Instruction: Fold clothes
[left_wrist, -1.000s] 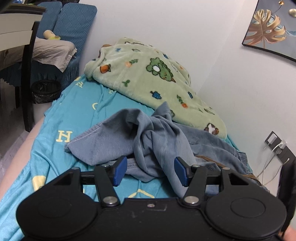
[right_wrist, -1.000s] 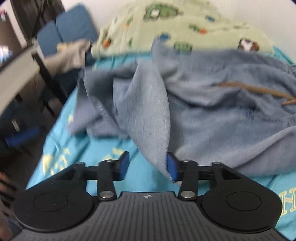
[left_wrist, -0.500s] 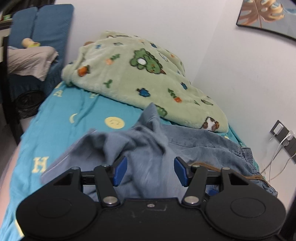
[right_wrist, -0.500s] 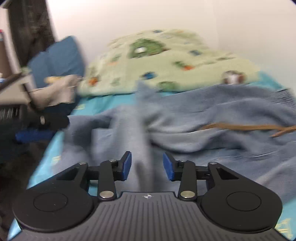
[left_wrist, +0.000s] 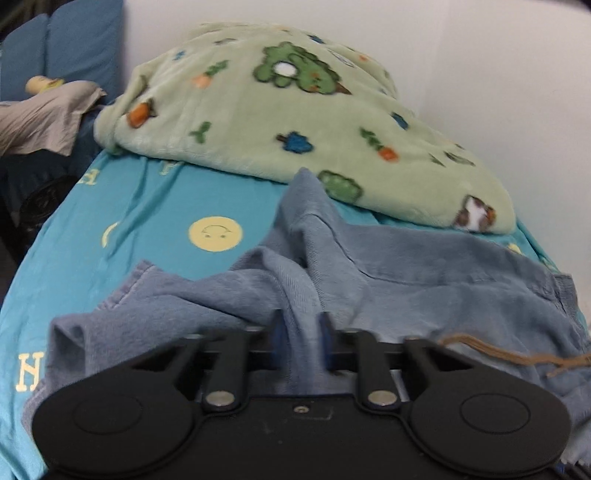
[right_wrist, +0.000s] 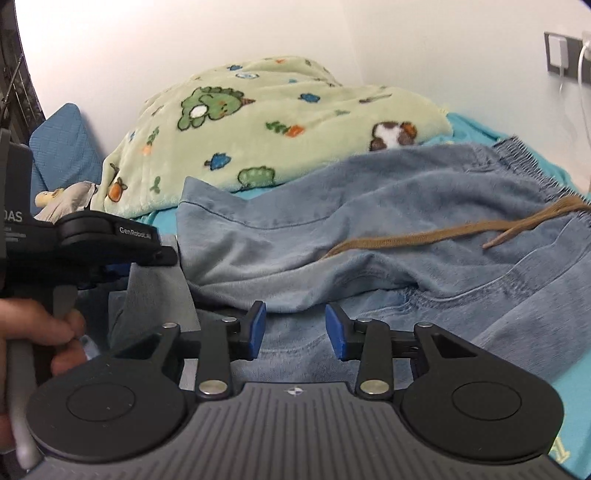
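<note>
Blue-grey cotton trousers (right_wrist: 388, 221) lie rumpled across the teal bedsheet (left_wrist: 155, 206), their gathered waistband toward the right edge of the bed and a brown drawstring (right_wrist: 424, 236) trailing loose over the top layer. The left gripper (left_wrist: 300, 334) is clenched on a bunched ridge of that fabric, its blue pads pressed close with cloth squeezed between them; in the right wrist view the same tool shows at the left edge, with the person's hand (right_wrist: 33, 332) on its handle. The right gripper (right_wrist: 295, 330) is released, its 2 pads spread apart just above a flat stretch of the trousers, touching nothing that I can make out. Judging by how things lie, the fold has barely begun: the legs are crossed and heaped, not laid out, no clean crease shows, and the garment has yet to be spread flat (likely the first job, with the left gripper's pinch serving to pull a leg straight). After that, the legs would need aligning and the length doubling over. A green fleece blanket (left_wrist: 295, 110) with cartoon prints is piled at the head of the bed, its near edge just beside the trousers, so little bare sheet is left for spreading on that side.
</note>
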